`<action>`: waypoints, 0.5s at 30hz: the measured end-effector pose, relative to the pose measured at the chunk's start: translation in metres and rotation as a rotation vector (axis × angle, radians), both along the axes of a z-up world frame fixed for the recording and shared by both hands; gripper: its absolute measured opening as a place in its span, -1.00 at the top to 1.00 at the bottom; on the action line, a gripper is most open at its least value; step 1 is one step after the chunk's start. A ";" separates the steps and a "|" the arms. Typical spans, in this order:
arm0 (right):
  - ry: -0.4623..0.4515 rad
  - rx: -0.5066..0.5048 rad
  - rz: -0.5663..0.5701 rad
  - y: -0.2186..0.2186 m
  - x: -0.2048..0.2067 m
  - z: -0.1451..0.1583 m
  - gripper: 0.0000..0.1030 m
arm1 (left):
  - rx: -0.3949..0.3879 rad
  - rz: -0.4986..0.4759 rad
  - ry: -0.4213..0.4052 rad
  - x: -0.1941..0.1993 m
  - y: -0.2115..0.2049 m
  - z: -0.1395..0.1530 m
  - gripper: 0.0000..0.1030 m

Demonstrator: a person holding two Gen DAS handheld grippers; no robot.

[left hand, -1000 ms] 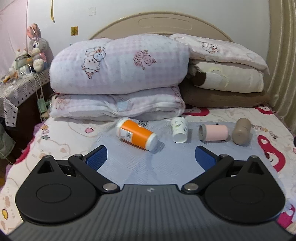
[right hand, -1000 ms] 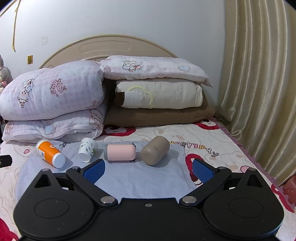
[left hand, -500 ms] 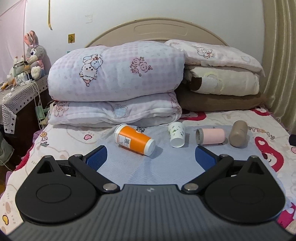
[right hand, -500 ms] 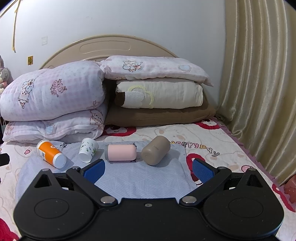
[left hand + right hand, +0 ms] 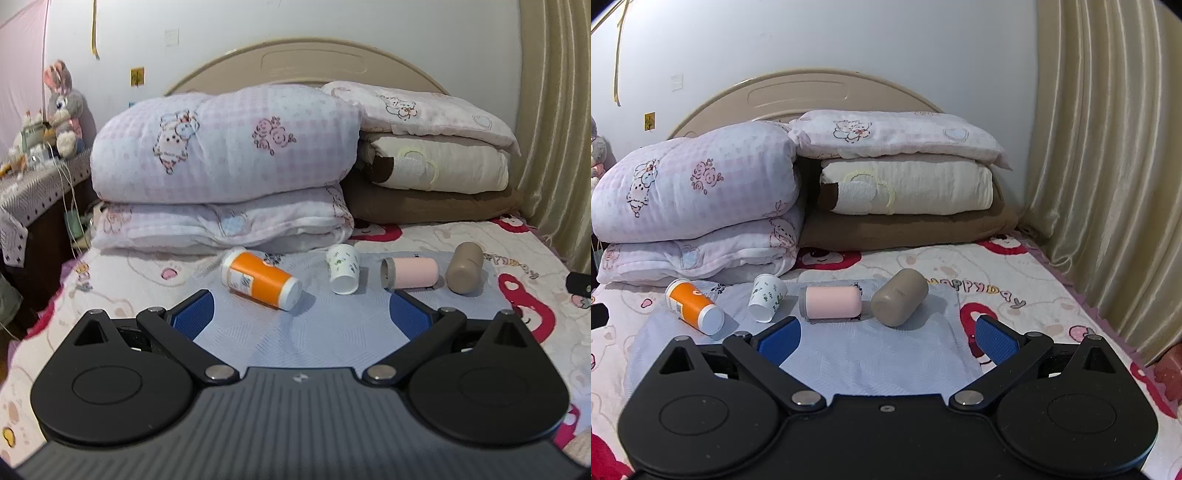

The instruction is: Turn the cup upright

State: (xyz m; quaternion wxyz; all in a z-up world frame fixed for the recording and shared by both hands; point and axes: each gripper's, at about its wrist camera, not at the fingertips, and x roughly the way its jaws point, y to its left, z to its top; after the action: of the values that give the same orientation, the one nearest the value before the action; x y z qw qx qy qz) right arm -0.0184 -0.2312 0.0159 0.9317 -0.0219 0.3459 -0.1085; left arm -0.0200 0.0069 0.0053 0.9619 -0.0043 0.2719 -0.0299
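Several cups lie on their sides in a row on a light blue cloth (image 5: 295,332) on the bed: an orange cup (image 5: 260,283), a small white patterned cup (image 5: 344,268), a pink cup (image 5: 412,273) and a tan cup (image 5: 464,272). The right wrist view shows the same row: orange cup (image 5: 694,307), white cup (image 5: 766,297), pink cup (image 5: 831,302), tan cup (image 5: 899,302). My left gripper (image 5: 301,314) is open and empty, short of the orange cup. My right gripper (image 5: 886,336) is open and empty, short of the pink and tan cups.
Folded quilts (image 5: 221,158) and stacked pillows (image 5: 436,158) lie behind the cups against the headboard. A side table with a plush rabbit (image 5: 61,107) stands at the left. A curtain (image 5: 1108,166) hangs along the bed's right side.
The left wrist view has pulled back and tilted up a little, so the cups sit smaller and higher. The right gripper has barely moved. Both stay open.
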 end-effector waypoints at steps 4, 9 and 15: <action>0.010 -0.004 -0.003 0.001 0.000 -0.002 -0.99 | -0.003 -0.015 0.012 -0.001 -0.003 -0.001 -1.00; 0.017 -0.009 -0.003 0.004 0.002 -0.002 -0.99 | 0.001 -0.025 0.026 0.002 -0.006 -0.004 -1.00; 0.022 -0.013 0.000 0.004 0.003 -0.002 -0.99 | 0.005 -0.018 0.038 0.004 -0.005 -0.005 -1.00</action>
State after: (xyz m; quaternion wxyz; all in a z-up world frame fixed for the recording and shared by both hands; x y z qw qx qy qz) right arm -0.0154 -0.2270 0.0135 0.9278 -0.0292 0.3551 -0.1108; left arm -0.0157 0.0019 0.0003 0.9562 0.0002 0.2902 -0.0378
